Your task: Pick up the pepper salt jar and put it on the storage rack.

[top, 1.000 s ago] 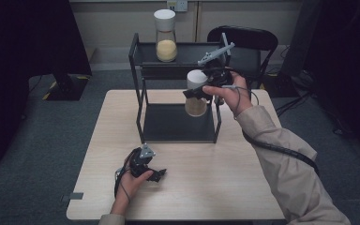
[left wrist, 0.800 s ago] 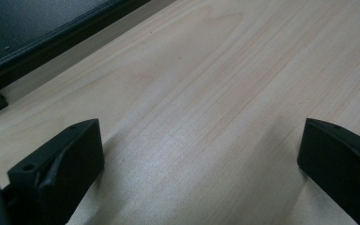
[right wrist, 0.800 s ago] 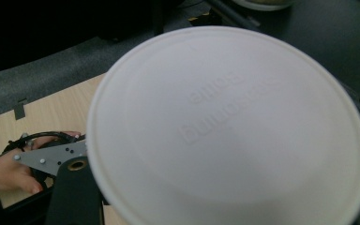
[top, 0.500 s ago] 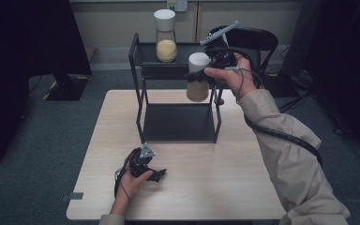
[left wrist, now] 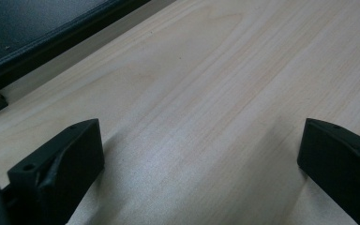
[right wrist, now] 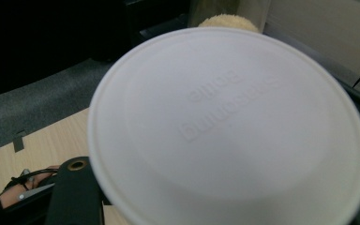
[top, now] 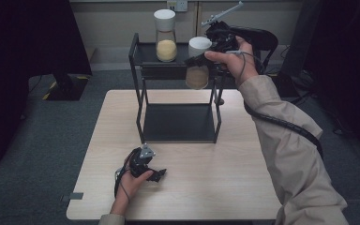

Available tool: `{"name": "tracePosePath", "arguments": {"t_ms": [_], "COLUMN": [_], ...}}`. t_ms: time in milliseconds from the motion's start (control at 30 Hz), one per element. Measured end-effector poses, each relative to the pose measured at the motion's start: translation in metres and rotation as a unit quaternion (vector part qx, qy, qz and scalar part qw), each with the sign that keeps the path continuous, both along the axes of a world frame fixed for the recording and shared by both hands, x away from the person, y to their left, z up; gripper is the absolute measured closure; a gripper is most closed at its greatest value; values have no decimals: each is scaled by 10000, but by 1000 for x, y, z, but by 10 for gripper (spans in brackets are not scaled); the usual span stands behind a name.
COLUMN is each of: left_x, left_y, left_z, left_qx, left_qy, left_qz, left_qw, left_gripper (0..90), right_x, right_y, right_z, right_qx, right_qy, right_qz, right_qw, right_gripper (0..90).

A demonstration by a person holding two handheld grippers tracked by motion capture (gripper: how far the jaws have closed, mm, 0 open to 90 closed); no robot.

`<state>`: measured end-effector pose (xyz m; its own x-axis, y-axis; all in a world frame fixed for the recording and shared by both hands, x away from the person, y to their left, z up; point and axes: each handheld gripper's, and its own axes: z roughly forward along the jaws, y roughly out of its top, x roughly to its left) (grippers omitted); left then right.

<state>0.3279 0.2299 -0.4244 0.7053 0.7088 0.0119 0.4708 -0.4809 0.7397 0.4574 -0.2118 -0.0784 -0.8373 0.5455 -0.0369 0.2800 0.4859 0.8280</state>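
Note:
A jar with a white lid and brown contents (top: 197, 77) hangs in the air at the front right corner of the black rack's top shelf (top: 145, 55). My right gripper (top: 201, 56) is shut on it just below the lid. The right gripper view looks down on the white lid (right wrist: 229, 122), with one black jaw at its lower left. A second jar, white-lidded with yellow contents (top: 166, 42), stands on the top shelf; its yellow fill (right wrist: 225, 21) peeks over the lid. My left gripper (top: 150, 171) rests on the wooden table (top: 225, 187), open, with bare wood between its jaws (left wrist: 197, 159).
The rack's lower shelf (top: 178, 123) is a bare black plate, and its corner (left wrist: 23, 33) lies just ahead of the left gripper. A dark chair (top: 258, 35) stands behind the rack. A dark stand (top: 63, 79) is on the floor at left.
The right hand has lifted the brown jar from in front of the rack's lower opening up to the level of the top shelf. The left gripper has stayed still.

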Motion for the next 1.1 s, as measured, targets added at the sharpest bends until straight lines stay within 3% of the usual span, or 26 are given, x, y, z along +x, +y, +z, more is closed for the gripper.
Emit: {"name": "tracePosePath", "arguments": {"t_ms": [567, 1100], "left_x": [0, 0], "left_y": [0, 0], "left_z": [0, 0], "left_qx": [-3, -3], "left_qy": [4, 7], "left_qz": [0, 0], "left_qw": [10000, 10000], "left_gripper": [0, 0], "right_x": [11, 32], "right_y": [3, 10], "right_z": [27, 42], "right_qx": [59, 249], "right_qy": [-8, -60], "right_qz": [-137, -332], "right_qw": [9999, 9991], "right_gripper": [351, 351]}}
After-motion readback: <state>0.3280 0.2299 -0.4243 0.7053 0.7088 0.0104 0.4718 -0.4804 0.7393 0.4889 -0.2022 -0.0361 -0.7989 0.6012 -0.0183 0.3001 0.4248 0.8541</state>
